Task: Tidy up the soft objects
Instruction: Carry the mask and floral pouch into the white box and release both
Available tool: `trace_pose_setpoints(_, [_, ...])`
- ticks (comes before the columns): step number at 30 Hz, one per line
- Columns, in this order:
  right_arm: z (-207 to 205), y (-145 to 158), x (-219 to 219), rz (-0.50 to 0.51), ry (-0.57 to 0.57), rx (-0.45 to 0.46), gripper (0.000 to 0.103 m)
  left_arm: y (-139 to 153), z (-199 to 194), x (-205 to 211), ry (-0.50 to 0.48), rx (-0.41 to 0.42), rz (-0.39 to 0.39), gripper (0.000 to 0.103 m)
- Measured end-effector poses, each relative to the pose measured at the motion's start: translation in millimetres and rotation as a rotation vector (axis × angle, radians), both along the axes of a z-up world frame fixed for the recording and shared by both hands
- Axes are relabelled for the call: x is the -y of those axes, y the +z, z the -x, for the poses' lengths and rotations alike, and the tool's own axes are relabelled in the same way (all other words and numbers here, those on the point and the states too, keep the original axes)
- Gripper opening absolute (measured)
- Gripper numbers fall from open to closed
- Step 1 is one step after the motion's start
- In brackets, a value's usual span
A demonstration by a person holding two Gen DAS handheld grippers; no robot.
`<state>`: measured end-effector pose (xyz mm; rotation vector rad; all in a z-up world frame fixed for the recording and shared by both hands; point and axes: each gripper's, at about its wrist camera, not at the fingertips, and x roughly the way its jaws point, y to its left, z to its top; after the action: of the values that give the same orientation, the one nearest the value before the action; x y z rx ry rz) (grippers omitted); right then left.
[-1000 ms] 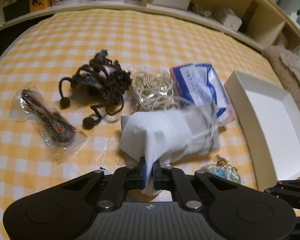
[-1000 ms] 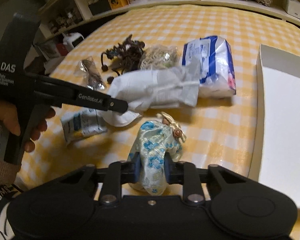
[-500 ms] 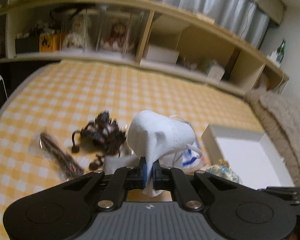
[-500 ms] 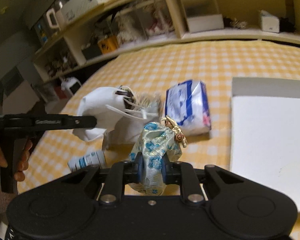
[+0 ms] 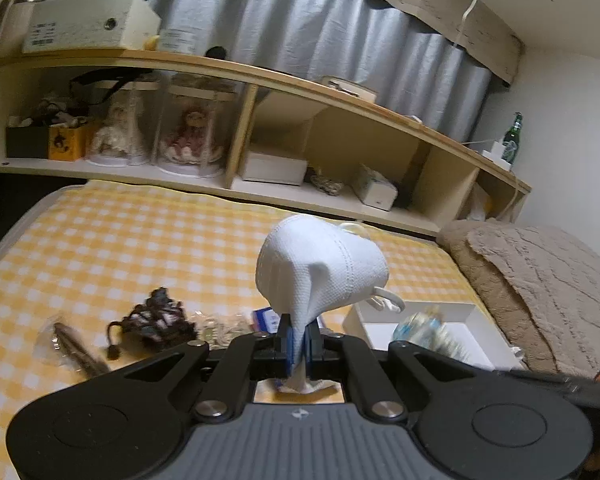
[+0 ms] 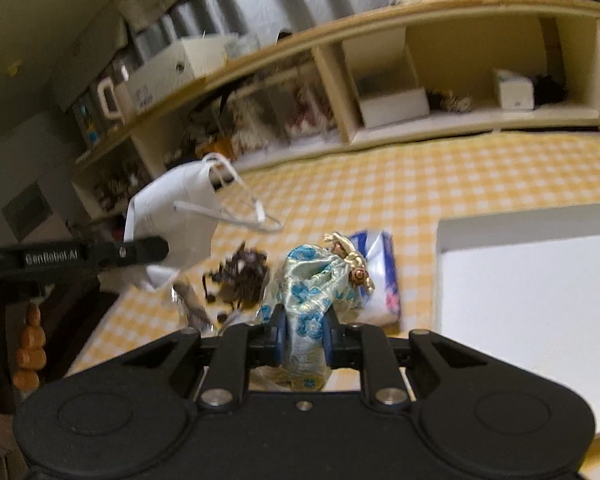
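White box (image 6: 532, 308) sits low and to your right, open side up, long edge running away from you; your right gripper (image 6: 303, 334), clamped on the brocade pouch (image 6: 312, 280), is the nearer one. Left gripper (image 5: 298, 338) pinches the white mask (image 5: 320, 268) tight (hanging clear of the checked bedspread (image 5: 140, 240)), further left

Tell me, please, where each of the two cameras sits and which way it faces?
Left wrist: on the left gripper, looking along its fingers across the checked bed to the shelf; its jaws pinch a white mask.
Right wrist: on the right gripper, facing the same shelf; its jaws clamp a blue floral pouch; the left gripper and a hand show at left.
Shared: mask, pouch, white box, dark cord bundle.
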<state>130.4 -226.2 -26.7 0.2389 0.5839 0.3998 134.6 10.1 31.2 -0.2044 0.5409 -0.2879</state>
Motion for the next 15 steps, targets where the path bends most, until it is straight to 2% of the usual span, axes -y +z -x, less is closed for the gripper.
trace_pose_setpoints(7, [12.6,33.8,46.2,0.010,-0.089,0.098,0.018,4.0,-9.7,41.7,-0.116,-0.015,0.006,0.006])
trace_pose_setpoints(15, [18.7,39.6,121.7,0.066,-0.219,0.072,0.018,-23.0,-23.4,121.5,-0.278,-0.108,-0.031,0.006])
